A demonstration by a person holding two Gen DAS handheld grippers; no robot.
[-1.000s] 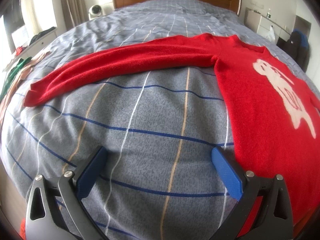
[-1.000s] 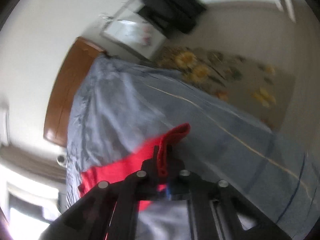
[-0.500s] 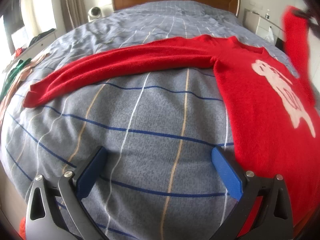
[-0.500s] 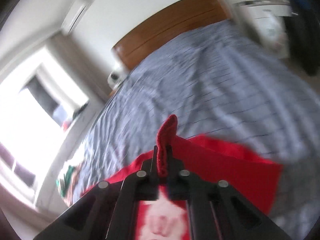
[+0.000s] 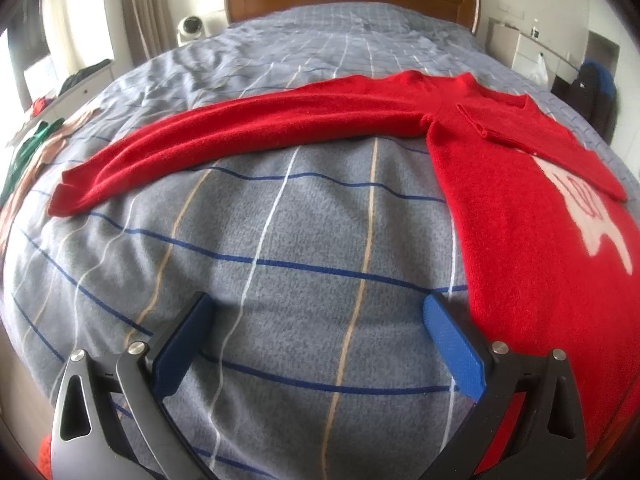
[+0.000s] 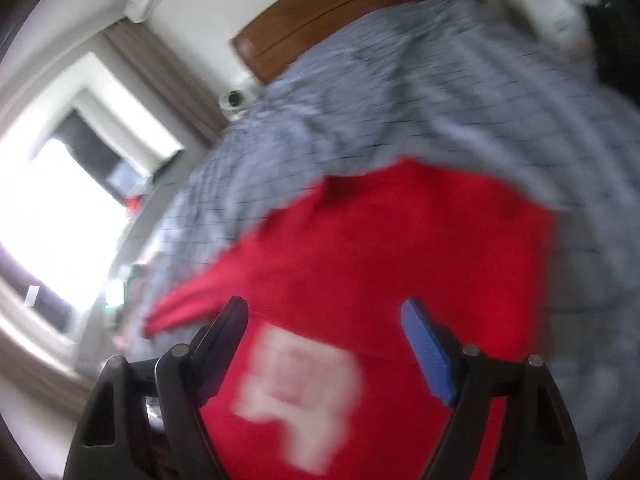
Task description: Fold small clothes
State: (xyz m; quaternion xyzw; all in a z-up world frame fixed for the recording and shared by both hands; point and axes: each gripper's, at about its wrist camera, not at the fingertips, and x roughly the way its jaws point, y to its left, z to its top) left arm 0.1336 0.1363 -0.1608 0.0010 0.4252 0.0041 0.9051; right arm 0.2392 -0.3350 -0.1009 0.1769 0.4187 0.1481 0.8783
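Both claws were empty: the left claw point(image 5: 318, 344) gaped over the bed point(image 5: 280, 240), the right claw point(image 6: 324, 344) was opening above the red sweater point(image 5: 520, 208) lying flat there.

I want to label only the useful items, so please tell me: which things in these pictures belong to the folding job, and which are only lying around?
Belong to the job:
- red sweater, one sleeve folded across its chest, the other stretched out flat
- left tool, open over the bedcover
- right tool, opening, nothing between its fingers

Just lying about:
- green and tan clothes at the bed's edge
- small white camera
- dark bag
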